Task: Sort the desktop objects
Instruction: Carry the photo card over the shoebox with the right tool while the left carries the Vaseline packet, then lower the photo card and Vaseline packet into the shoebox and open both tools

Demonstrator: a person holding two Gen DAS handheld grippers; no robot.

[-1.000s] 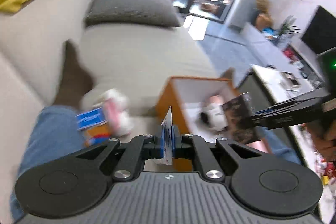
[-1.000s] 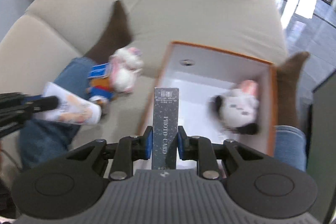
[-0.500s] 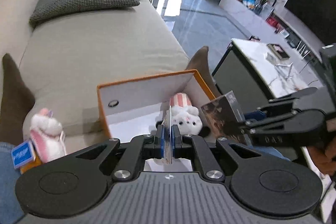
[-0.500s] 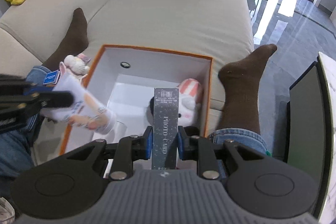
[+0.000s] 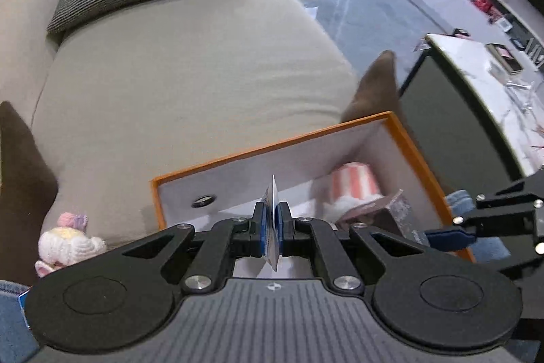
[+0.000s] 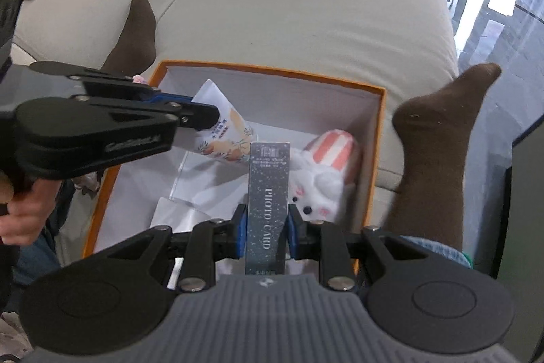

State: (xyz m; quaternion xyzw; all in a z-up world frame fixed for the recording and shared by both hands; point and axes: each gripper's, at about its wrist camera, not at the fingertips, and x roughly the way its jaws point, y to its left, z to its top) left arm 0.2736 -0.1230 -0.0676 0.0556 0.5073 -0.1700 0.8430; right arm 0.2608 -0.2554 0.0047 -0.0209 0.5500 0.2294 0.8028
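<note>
My right gripper (image 6: 266,235) pinches a dark, speckled PHOTO CARD box (image 6: 268,196) between its blue pads; the box's long axis runs straight away from me along the fingers, its far end pointing over the orange-rimmed box (image 6: 380,125) on the sofa (image 6: 306,5). My left gripper (image 5: 272,227) is pressed onto a white pouch (image 6: 221,131) with an orange print, held edge-on in its own view; from the right view the pouch hangs over the far left part of the box, its long axis slanting from far left to near right. A plush rabbit with a pink-striped hat (image 6: 323,169) lies inside on the right. Another plush (image 5: 68,244) sits outside, left of the box.
</note>
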